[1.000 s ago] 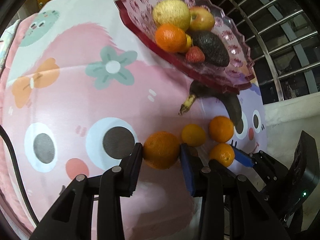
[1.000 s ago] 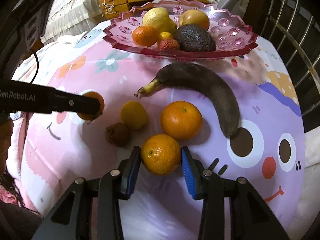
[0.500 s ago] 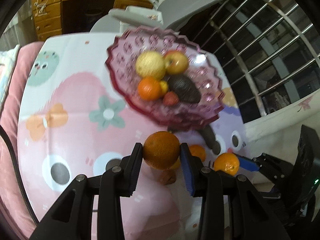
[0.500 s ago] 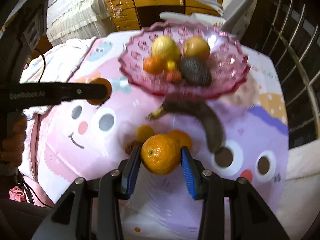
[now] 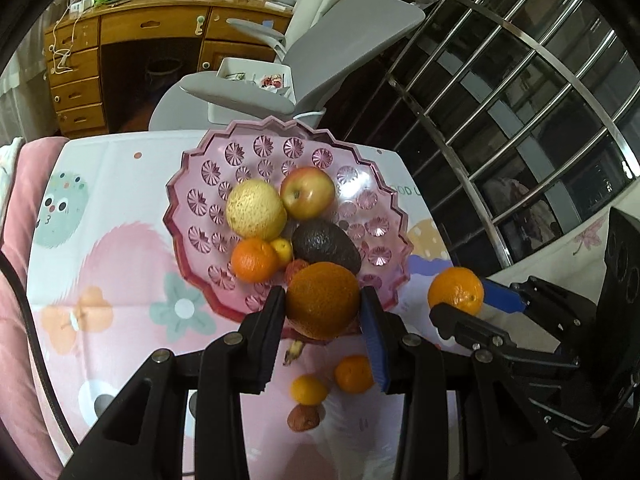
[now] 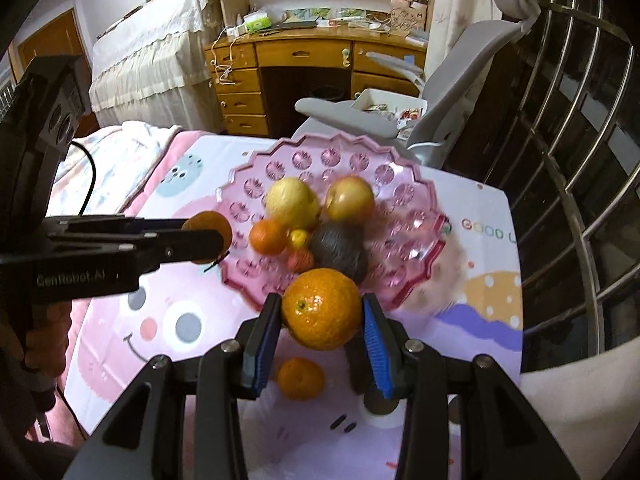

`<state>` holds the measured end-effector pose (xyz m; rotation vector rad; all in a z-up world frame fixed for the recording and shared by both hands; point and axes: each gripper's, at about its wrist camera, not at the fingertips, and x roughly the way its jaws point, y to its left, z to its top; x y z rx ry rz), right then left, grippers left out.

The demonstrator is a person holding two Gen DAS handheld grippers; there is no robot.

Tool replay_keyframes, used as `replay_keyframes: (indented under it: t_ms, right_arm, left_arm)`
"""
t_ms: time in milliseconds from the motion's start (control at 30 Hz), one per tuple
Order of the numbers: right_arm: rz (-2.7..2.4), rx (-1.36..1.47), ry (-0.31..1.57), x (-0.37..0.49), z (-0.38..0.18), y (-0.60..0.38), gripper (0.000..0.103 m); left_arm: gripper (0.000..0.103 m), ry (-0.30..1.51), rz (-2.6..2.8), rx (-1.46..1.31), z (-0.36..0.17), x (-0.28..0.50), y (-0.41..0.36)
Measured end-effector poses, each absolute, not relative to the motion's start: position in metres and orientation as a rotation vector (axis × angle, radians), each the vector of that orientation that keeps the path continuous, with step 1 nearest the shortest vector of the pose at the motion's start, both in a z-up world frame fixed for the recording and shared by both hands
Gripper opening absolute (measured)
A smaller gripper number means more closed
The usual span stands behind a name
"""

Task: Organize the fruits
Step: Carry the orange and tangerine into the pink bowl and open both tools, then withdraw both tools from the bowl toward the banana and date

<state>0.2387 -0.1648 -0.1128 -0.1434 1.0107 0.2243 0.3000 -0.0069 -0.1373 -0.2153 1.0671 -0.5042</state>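
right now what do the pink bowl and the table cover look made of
Bowl: looks like clear pink plastic or pressed glass, glossy, with moulded flower cuts and a scalloped rim; which one is unclear. Cover: seems a soft printed sheet, matte, with fold creases.

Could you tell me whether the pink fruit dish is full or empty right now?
Partly full: the pink dish holds a pear, apple, avocado and small orange.

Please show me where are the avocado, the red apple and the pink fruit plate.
avocado (image 5: 326,246), left wrist view, middle of its dark skin.
red apple (image 5: 307,193), left wrist view, centre near the stem.
pink fruit plate (image 5: 200,196), left wrist view, bare patterned left side.
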Motion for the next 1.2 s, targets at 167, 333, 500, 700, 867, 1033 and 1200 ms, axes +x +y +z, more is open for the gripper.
replay_keyframes:
  t_ms: [167, 333, 500, 700, 867, 1033, 1200]
  right_arm:
    - [0.215, -0.104, 1.007, 0.256, -0.120, -0.167, 0.041]
    - [0.212, -0.053, 1.036, 0.271, -0.140, -0.168, 0.041]
    - [0.208, -0.008, 1.080, 0.281, -0.157, -0.170, 0.041]
    - [0.200, 0.052, 1.076, 0.286, -0.160, -0.181, 0.049]
    - [0.220, 0.050, 1.044, 0.279, -0.147, -0.193, 0.051]
    - [0.238, 0.032, 1.032, 0.268, -0.138, -0.205, 0.052]
    - [0.274, -0.027, 1.036, 0.254, -0.136, -0.218, 0.053]
  left_arm:
    - [0.036, 1.098, -0.491, -0.238, -0.153, 0.312, -0.010]
    - [0.036, 1.122, -0.472, -0.238, -0.166, 0.320, -0.012]
    - [0.037, 1.157, -0.440, -0.233, -0.175, 0.326, -0.015]
    - [0.053, 1.120, -0.425, -0.241, -0.163, 0.319, -0.018]
    - [0.056, 1.096, -0.363, -0.273, -0.153, 0.303, -0.013]
    - [0.058, 1.093, -0.291, -0.291, -0.149, 0.281, -0.010]
    - [0.060, 1.095, -0.221, -0.320, -0.151, 0.254, -0.009]
